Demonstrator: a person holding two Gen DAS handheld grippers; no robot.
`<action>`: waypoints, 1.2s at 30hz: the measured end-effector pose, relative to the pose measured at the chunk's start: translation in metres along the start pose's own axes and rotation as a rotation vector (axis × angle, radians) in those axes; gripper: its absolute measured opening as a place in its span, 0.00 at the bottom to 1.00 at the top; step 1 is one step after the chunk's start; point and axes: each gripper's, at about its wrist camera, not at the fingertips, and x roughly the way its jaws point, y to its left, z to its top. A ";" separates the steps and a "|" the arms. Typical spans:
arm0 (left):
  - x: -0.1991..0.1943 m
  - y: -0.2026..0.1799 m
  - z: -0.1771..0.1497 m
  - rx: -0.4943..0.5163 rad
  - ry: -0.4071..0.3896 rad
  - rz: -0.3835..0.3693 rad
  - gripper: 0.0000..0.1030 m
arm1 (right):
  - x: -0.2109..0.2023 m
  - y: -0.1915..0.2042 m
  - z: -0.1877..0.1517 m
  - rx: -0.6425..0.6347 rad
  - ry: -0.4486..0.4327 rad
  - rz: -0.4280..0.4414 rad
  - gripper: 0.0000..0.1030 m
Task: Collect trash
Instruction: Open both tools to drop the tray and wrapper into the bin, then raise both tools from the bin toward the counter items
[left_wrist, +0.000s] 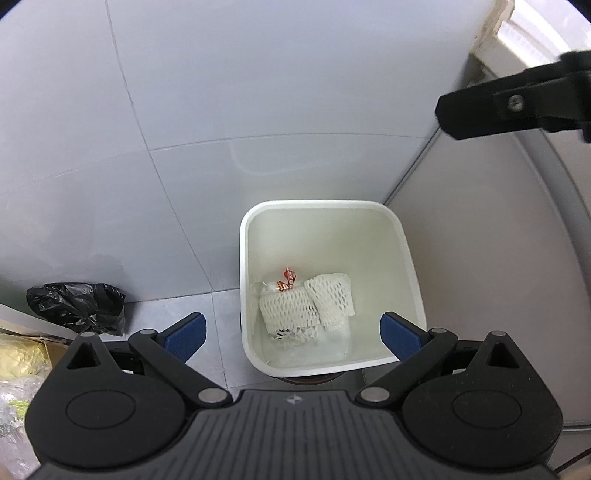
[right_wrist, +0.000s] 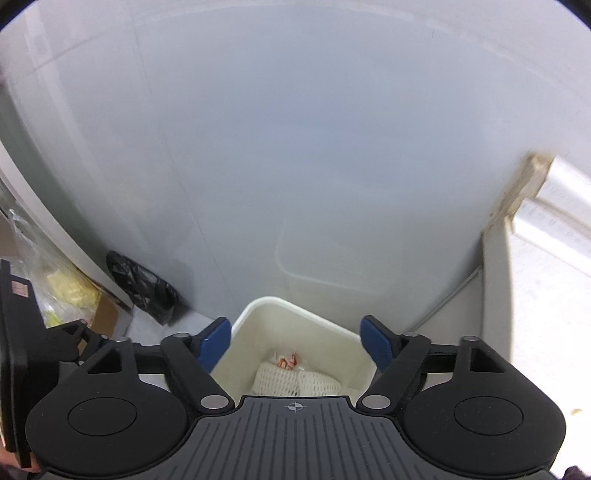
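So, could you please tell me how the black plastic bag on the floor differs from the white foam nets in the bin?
The black bag is dark, glossy and crumpled; the foam nets are white with an open mesh. The bag lies on the floor against the wall, left of the bin; the nets lie inside the bin on its bottom. Both are soft, loose and held by no gripper.

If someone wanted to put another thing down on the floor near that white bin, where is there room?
Bare grey floor tile lies between the white bin and the black plastic bag. To the bin's right, pale floor looks clear too. It is crowded at far left, where a cardboard box with yellow wrapping sits. Inside the bin, white foam netting covers much of the bottom.
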 end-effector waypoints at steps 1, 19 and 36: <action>-0.002 -0.001 0.000 0.003 -0.003 -0.001 0.98 | -0.005 0.002 0.000 -0.006 -0.010 -0.003 0.80; -0.058 -0.025 0.012 0.022 -0.083 -0.019 0.99 | -0.103 -0.018 -0.027 0.061 -0.132 -0.119 0.92; -0.106 -0.097 0.041 0.161 -0.137 -0.101 0.99 | -0.173 -0.090 -0.095 0.292 -0.233 -0.355 0.97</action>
